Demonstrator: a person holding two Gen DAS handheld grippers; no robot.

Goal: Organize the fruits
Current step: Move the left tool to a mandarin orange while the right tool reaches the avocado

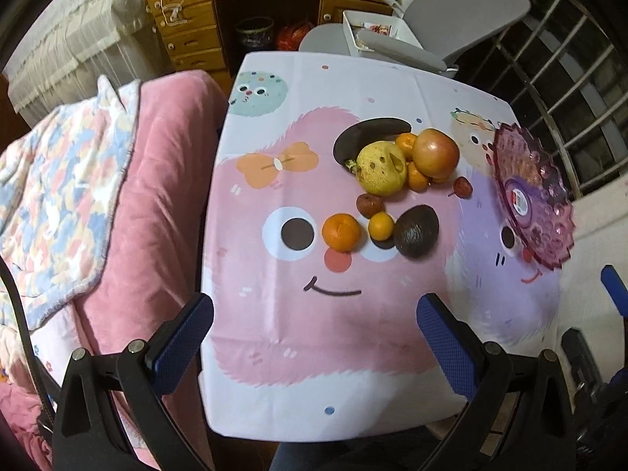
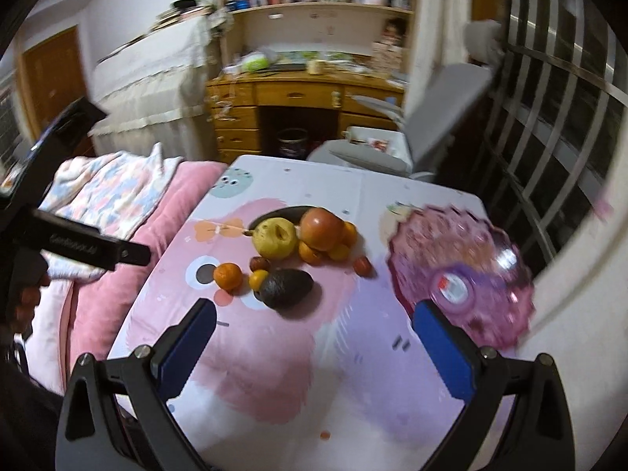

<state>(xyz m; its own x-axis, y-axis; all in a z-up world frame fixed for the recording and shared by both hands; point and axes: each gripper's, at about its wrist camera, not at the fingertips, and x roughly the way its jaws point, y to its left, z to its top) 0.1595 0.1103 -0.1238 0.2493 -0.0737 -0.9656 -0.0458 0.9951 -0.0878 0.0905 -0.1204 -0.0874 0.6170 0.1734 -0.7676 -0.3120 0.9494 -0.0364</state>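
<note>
A pile of fruit lies mid-table: a yellow pear (image 1: 381, 168) (image 2: 274, 238), a red apple (image 1: 435, 153) (image 2: 322, 227), a dark banana (image 1: 369, 133), small oranges, a lone orange (image 1: 341, 232) (image 2: 227, 276), a small yellow citrus (image 1: 381, 226) and a dark avocado (image 1: 416, 236) (image 2: 285, 287). A purple glass plate (image 1: 530, 200) (image 2: 463, 274) stands tilted at the table's right edge. My left gripper (image 1: 314, 337) is open and empty above the near table. My right gripper (image 2: 314, 341) is open and empty, with its right finger (image 2: 443, 353) in front of the plate's lower rim.
The table wears a cartoon cloth (image 1: 314, 314). A pink bed with a quilt (image 1: 98, 204) borders its left side. A grey chair (image 1: 431, 27) and a wooden desk (image 1: 243, 11) stand beyond the far end. A barred window (image 1: 569, 90) is at the right.
</note>
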